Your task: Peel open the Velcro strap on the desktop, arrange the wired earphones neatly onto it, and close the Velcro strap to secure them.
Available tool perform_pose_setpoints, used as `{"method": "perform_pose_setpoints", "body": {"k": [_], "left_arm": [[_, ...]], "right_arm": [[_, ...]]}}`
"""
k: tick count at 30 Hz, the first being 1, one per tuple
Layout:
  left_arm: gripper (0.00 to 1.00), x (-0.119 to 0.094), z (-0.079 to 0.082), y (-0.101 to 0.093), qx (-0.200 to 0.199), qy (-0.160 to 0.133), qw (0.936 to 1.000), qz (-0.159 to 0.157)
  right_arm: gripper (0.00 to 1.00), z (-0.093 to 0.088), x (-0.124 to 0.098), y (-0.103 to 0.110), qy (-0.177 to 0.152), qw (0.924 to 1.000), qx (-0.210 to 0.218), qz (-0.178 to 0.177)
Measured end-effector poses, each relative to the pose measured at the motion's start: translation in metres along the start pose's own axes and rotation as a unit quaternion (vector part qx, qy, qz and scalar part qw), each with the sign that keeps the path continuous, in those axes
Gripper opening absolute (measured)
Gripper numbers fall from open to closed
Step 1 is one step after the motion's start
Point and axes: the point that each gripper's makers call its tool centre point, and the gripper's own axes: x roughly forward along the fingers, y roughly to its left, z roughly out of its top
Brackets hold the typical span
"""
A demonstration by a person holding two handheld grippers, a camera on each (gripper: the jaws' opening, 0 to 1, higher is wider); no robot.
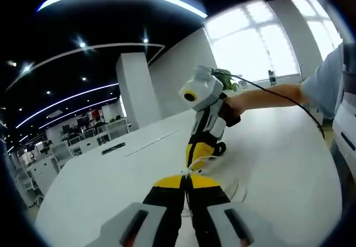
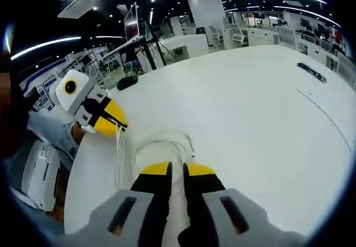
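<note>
White desk; thin earphones blur against it (strap indiscernible).

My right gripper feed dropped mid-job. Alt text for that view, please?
The right gripper, jaws nearly shut, hovers by a loose coil of white earphones on the white table. The left gripper comes in from the left, pinching the cable.

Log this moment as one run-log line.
left gripper: shut on earphone cable | right gripper: shut on the cable | cable looped on white table | strap: cannot tell
</note>
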Motion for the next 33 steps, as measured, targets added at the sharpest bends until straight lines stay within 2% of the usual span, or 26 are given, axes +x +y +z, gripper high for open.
{"method": "perform_pose_setpoints", "body": {"k": [11,33], "left_arm": [[0.06,-0.001,0.002,0.000,0.003,-0.006,1.0000,0.000],[0.06,-0.003,0.006,0.004,0.014,-0.009,0.9998,0.011]], "right_arm": [[0.09,-0.004,0.006,-0.006,0.003,0.9996,-0.016,-0.021],[0.06,-0.001,0.018,-0.006,0.014,0.9993,-0.032,-0.015]]}}
